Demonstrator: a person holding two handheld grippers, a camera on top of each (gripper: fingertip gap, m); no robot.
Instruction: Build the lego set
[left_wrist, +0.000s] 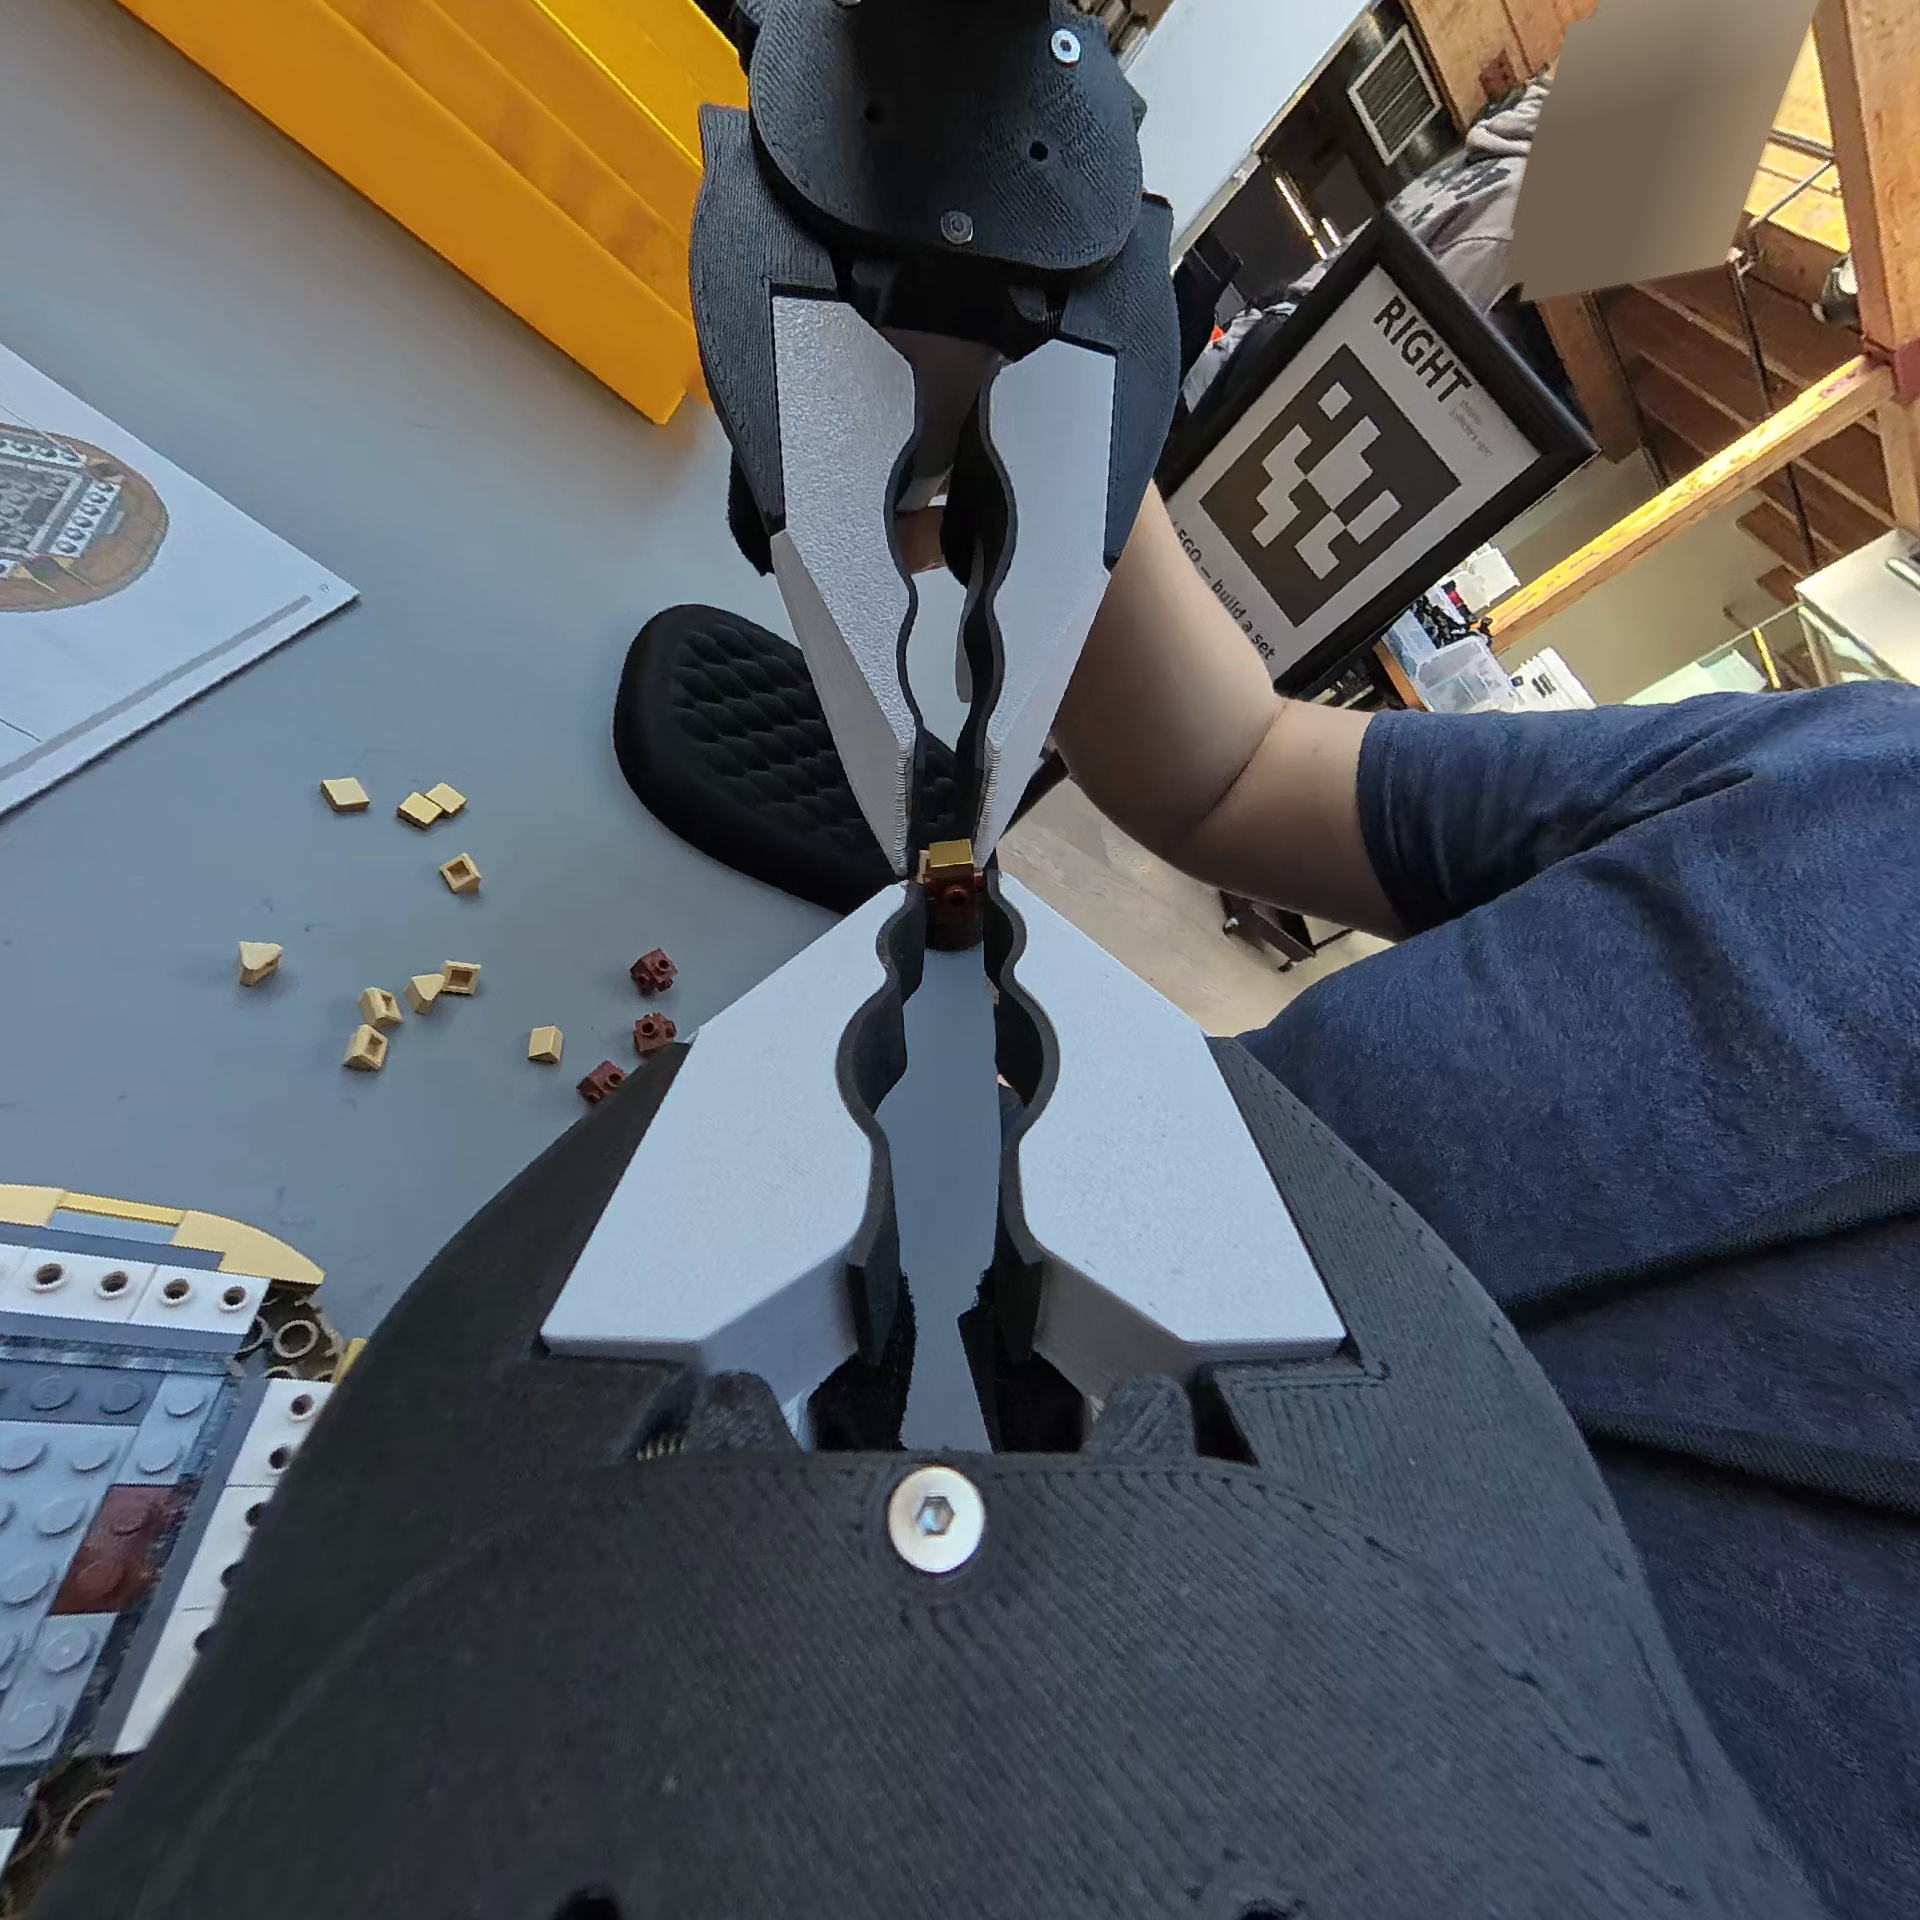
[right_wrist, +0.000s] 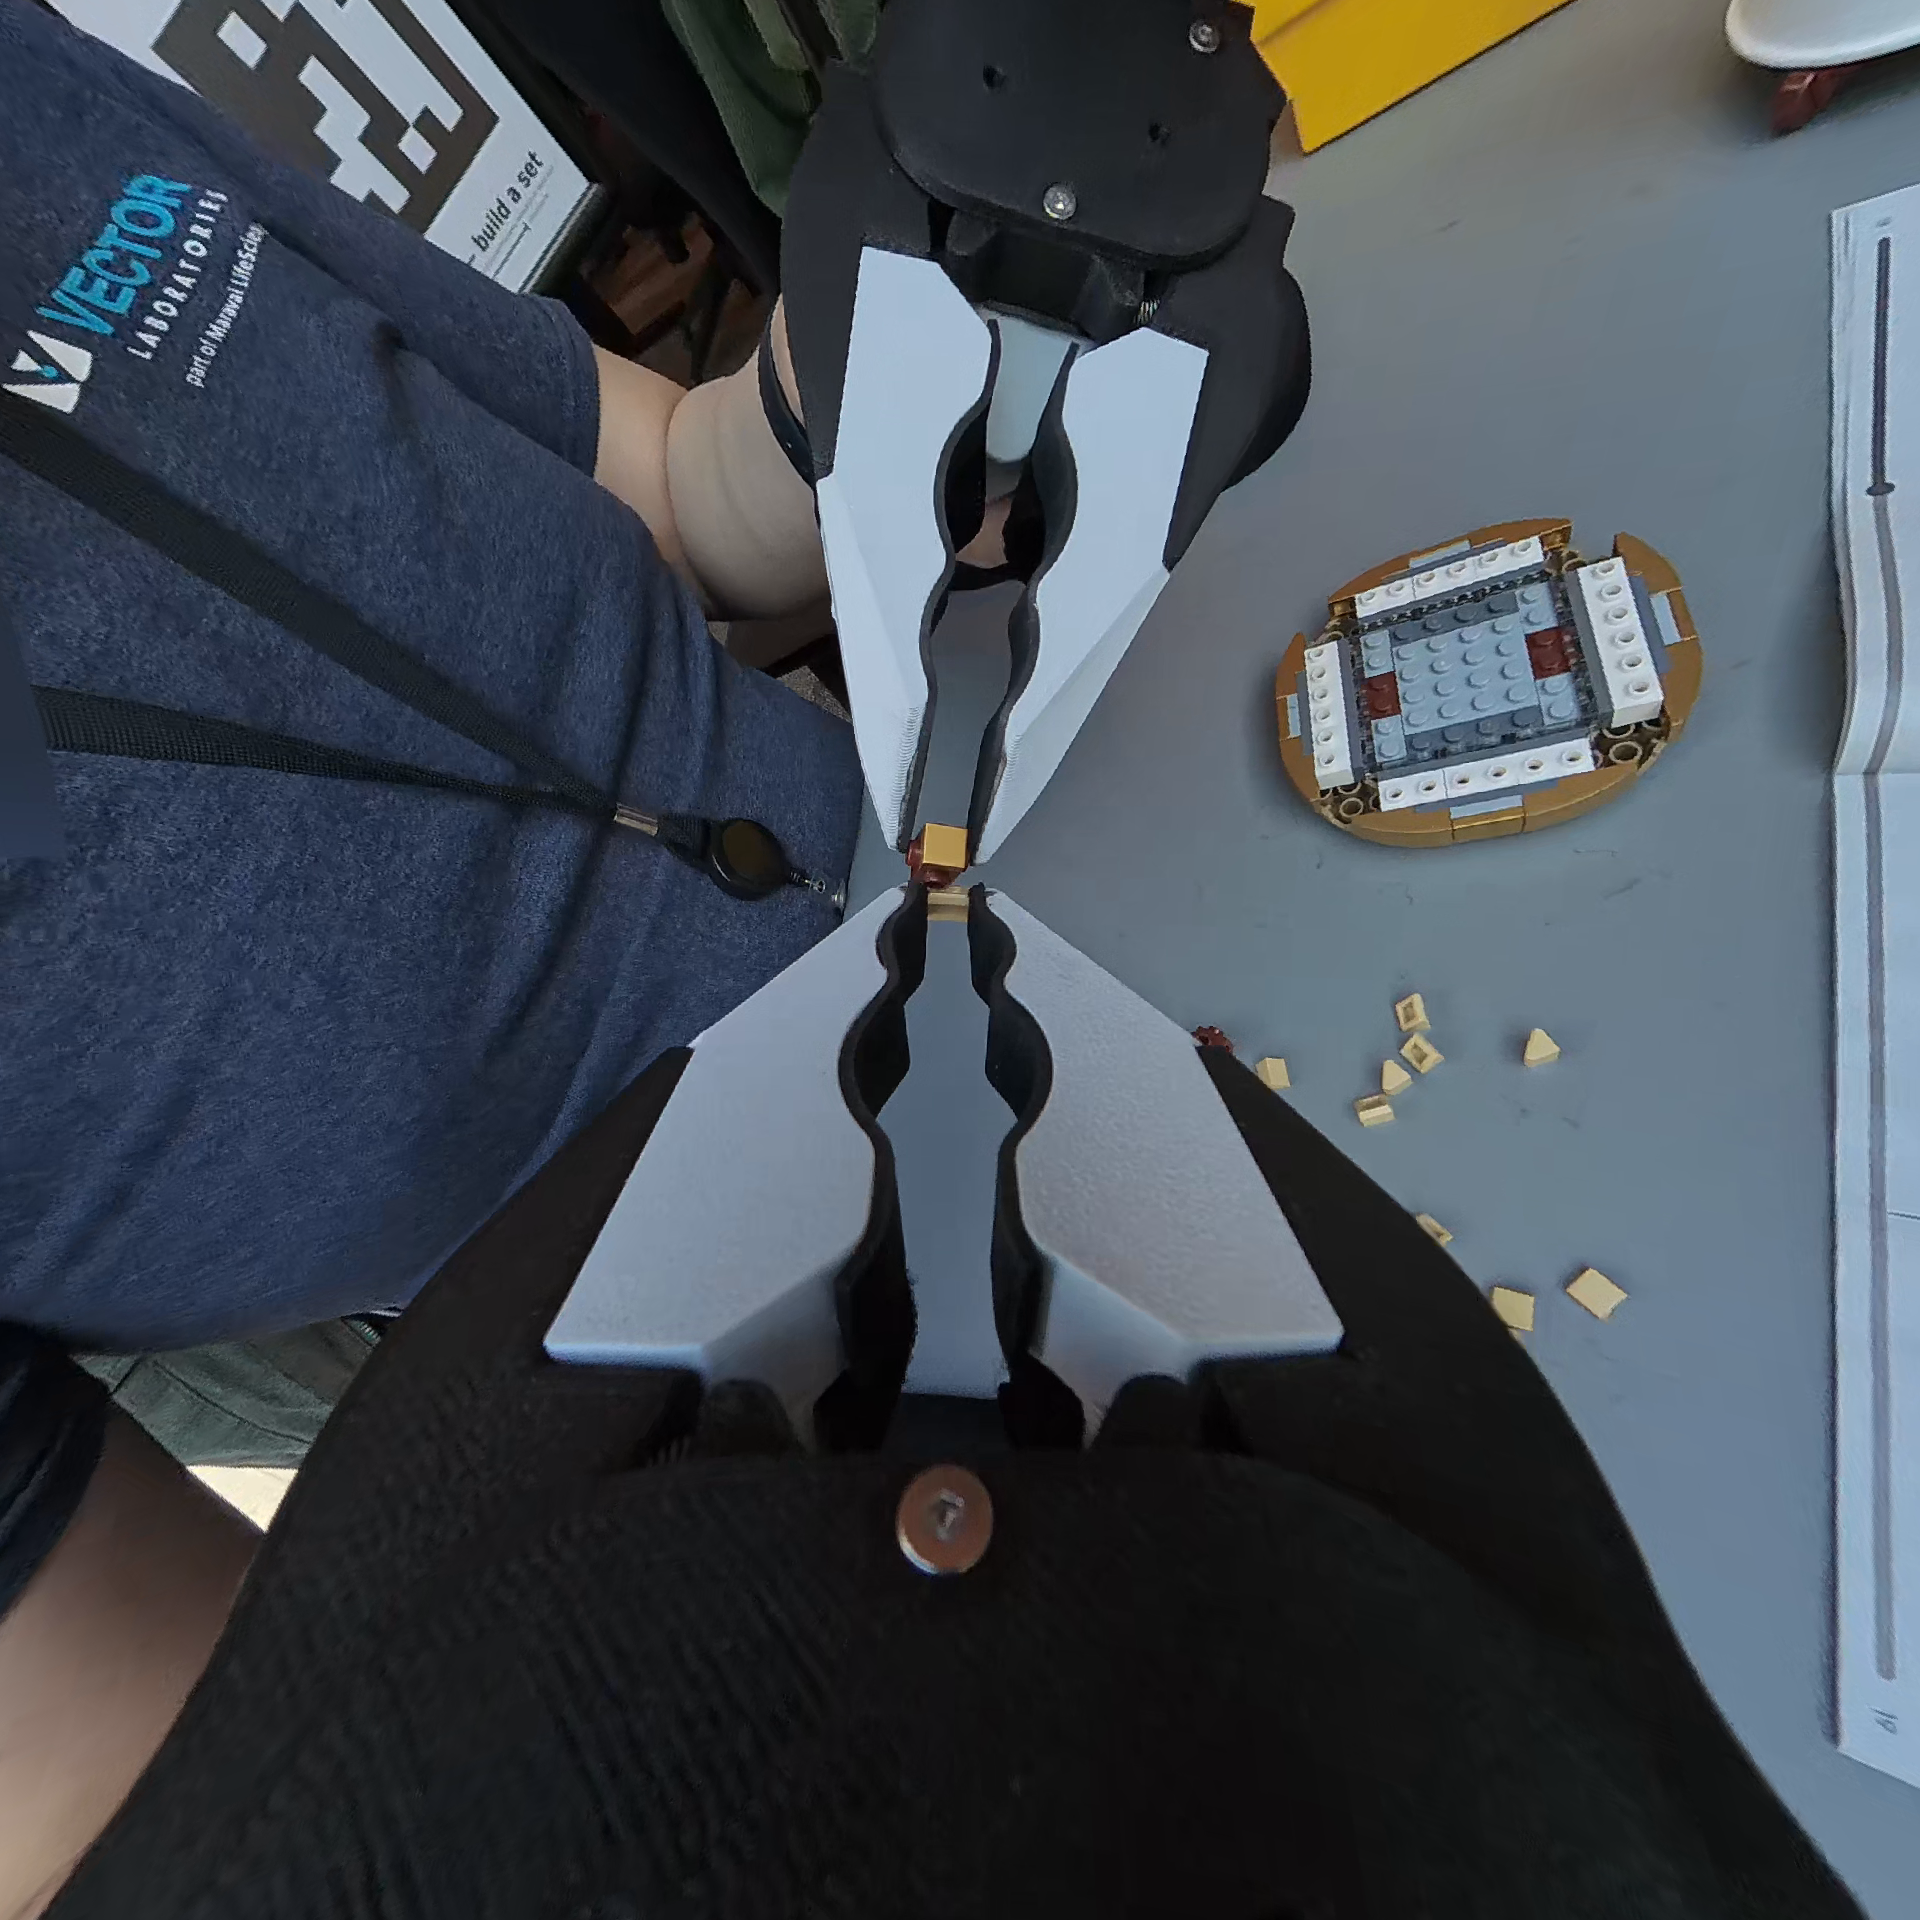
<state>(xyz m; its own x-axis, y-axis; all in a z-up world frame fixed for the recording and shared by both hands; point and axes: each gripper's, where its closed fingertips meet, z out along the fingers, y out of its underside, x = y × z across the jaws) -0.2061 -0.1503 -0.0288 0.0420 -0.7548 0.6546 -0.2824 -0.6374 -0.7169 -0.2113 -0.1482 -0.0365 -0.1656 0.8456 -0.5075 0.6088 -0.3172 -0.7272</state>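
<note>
My left gripper (left_wrist: 951, 906) is shut on a small reddish-brown brick (left_wrist: 951, 902), held in the air above the table's edge. My right gripper (left_wrist: 949, 854) comes from the opposite side, tip to tip, shut on a small tan-gold piece (left_wrist: 951, 858) that touches the brown brick. In the right wrist view, my right gripper (right_wrist: 945, 906) pinches the tan piece (right_wrist: 945, 908). The left gripper (right_wrist: 940, 847) holds the brown brick (right_wrist: 914, 854), which has a gold face (right_wrist: 948, 844). The oval partly built model (right_wrist: 1486, 681) lies on the grey table (right_wrist: 1558, 416).
Loose tan pieces (left_wrist: 416, 977) and three brown bricks (left_wrist: 652, 971) are scattered on the table. The instruction booklet (right_wrist: 1881, 935), a yellow tray (left_wrist: 468, 156), a black pad (left_wrist: 748, 727) and a framed sign (left_wrist: 1351, 468) are nearby. The person's torso (right_wrist: 312, 831) is close. Left and right tips are no more than a few centimetres apart. The oval partly built model (right_wrist: 1486, 681) is about 15 cm from both grippers' fingertips.
</note>
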